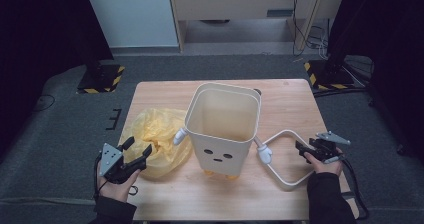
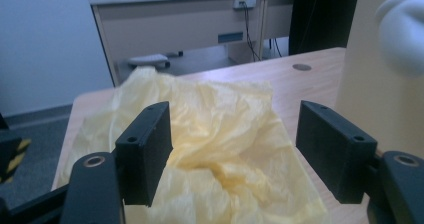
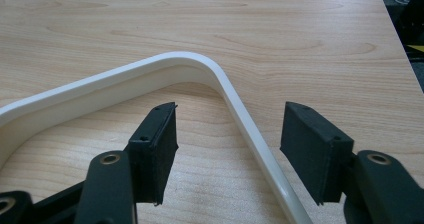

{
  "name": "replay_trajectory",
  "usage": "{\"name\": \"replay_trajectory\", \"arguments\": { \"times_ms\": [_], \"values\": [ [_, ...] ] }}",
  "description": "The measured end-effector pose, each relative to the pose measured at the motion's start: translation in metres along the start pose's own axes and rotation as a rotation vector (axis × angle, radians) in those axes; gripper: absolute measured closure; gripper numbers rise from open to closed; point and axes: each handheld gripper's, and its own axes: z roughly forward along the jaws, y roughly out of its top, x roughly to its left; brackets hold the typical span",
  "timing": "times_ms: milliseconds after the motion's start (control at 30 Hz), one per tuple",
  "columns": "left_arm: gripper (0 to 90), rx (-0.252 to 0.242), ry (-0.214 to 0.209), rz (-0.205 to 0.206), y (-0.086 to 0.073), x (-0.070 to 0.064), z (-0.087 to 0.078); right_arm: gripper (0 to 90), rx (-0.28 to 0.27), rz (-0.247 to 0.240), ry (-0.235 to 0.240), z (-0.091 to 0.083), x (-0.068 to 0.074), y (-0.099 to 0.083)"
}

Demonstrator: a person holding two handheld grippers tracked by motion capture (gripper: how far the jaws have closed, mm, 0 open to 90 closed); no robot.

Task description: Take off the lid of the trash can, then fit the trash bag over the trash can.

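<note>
The left gripper (image 1: 136, 153), held in the person's left hand (image 1: 120, 186) at the table's 8 o'clock edge, has its two jaws spread wide and holds nothing; in the left gripper view (image 2: 235, 154) the jaws stand apart over one crumpled yellow bag (image 2: 210, 149), which lies on the table just ahead of them. In the high view that bag (image 1: 157, 139) sits at about 9 o'clock from the bin. The right gripper (image 1: 306, 151), in the right hand (image 1: 325, 165) at the table's 4 o'clock edge, is also wide open; in the right gripper view (image 3: 227, 146) one bent cream ring (image 3: 150, 79) runs between its two jaws without a visible grip, resting on the wood. There is one cream bin (image 1: 223, 129), upright and open-topped, near the middle of the one wooden table (image 1: 290, 101), with a drawn face, two white mitten-like hands on its sides and small yellow feet. The ring (image 1: 285, 159) lies at the bin's 4 o'clock, reaching from the bin's side to the right gripper.
</note>
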Motion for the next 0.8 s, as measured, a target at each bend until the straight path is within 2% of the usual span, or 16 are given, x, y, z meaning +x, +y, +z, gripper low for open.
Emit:
{"name": "replay_trajectory", "arguments": {
  "times_ms": [133, 267, 367, 567, 667, 800],
  "values": [
    [30.6, -0.006, 0.017, 0.052, 0.010, 0.000, 0.006, 35.4, -0.004, 0.000, -0.009, 0.000, -0.003, -0.001],
    [30.6, 0.002, 0.027, 0.050, 0.013, 0.005, 0.018, 30.7, -0.007, 0.003, -0.022, -0.001, -0.005, -0.001],
    [30.4, 0.030, 0.029, 0.046, 0.011, 0.008, 0.027, 28.9, -0.004, 0.009, -0.023, 0.000, -0.007, -0.002],
    [29.3, 0.074, 0.009, 0.039, 0.006, 0.007, 0.032, 26.0, -0.007, 0.017, -0.024, -0.001, -0.007, -0.001],
    [28.2, 0.102, 0.013, 0.052, 0.003, 0.007, 0.037, 25.0, -0.002, 0.008, -0.021, -0.001, -0.006, -0.001],
    [26.7, 0.139, 0.041, 0.088, -0.002, 0.011, 0.044, 24.0, 0.010, 0.008, -0.017, 0.002, -0.005, -0.002]
  ]
}}
